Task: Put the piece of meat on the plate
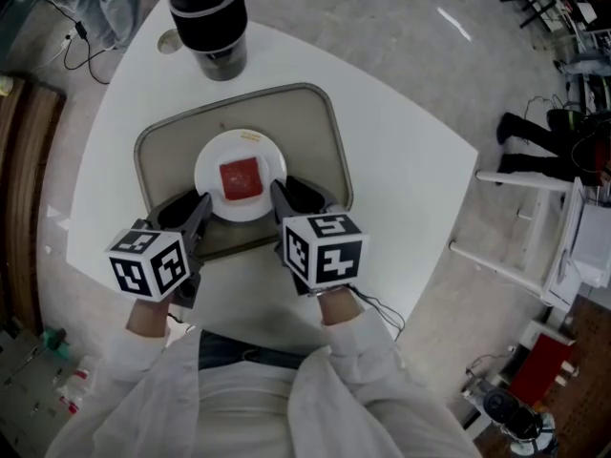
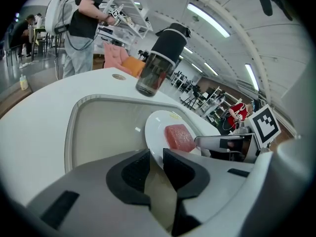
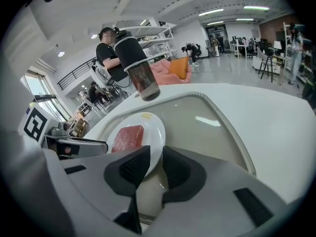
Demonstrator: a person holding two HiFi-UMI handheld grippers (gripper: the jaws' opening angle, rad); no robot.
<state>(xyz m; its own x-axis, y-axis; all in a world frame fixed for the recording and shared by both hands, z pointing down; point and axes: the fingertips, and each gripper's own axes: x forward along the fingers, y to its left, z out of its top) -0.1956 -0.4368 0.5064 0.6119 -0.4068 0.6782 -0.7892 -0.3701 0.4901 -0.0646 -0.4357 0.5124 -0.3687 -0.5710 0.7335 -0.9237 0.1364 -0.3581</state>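
- Left gripper view: we see the left gripper (image 2: 156,157) with its jaws nearly together, only a thin gap between them, and the near rim of the plate (image 2: 155,125) running into that gap. The pads look clamped on the rim.
- Right gripper view: the right gripper (image 3: 156,154) is in the same state, jaws narrowed onto the opposite side of the plate's rim. It holds nothing else.
- The two grippers face each other across the plate, one on each side, both pointing down at a slant.
- The meat (image 2: 178,137), a red square slab, lies flat in the middle of the plate, clear of both sets of jaws.
- The plate sits inside the tray (image 1: 315,122), near its front edge. We cannot tell whether it rests fully on the tray floor or is just above it.
- The tray lies on the white table (image 1: 401,160), with a dark bottle (image 1: 208,12) standing just beyond its far edge.
- We judge the task's main step done, since the meat is on the plate. What remains is settling the plate.
- The next move calls for lowering it level until it sits flat, then opening both grippers together and backing them out sideways, so the plate neither tips nor slides.
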